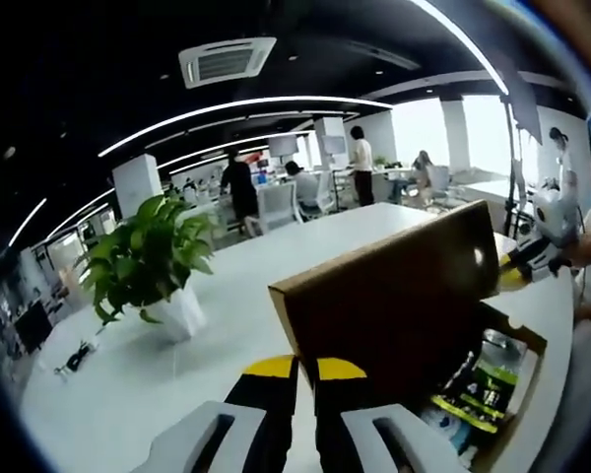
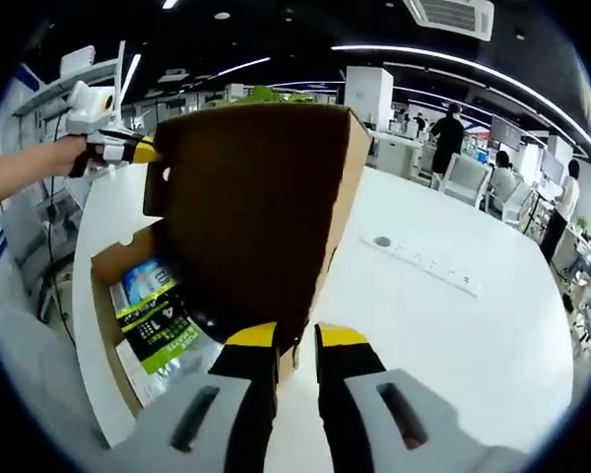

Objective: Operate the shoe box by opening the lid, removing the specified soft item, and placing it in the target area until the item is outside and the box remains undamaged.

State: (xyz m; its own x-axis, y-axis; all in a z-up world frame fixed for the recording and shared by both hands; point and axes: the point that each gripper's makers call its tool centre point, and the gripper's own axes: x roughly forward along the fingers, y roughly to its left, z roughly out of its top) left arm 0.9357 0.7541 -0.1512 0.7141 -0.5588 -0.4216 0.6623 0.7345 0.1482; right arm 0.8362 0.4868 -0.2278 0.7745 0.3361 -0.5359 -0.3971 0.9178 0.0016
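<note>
A brown cardboard shoe box (image 2: 100, 296) sits on the white table with its lid (image 2: 256, 197) swung up and standing nearly upright. Inside lies a soft packaged item (image 2: 158, 320) in green, black and blue wrapping. My right gripper (image 2: 295, 337) pinches the lid's near corner between its yellow-tipped jaws. The left gripper (image 2: 143, 150), held by a hand, grips the lid's far corner. In the left gripper view, my left gripper (image 1: 306, 369) is shut on the lid (image 1: 394, 296) edge. The right gripper (image 1: 517, 268) holds the opposite corner, and the package (image 1: 483, 389) shows below it.
A potted plant (image 1: 148, 261) in a white pot stands on the long white table (image 1: 177, 384), with a small dark object (image 1: 74, 357) near it. A white power strip (image 2: 424, 264) lies on the table (image 2: 453, 335) past the box. People, chairs and desks are farther back.
</note>
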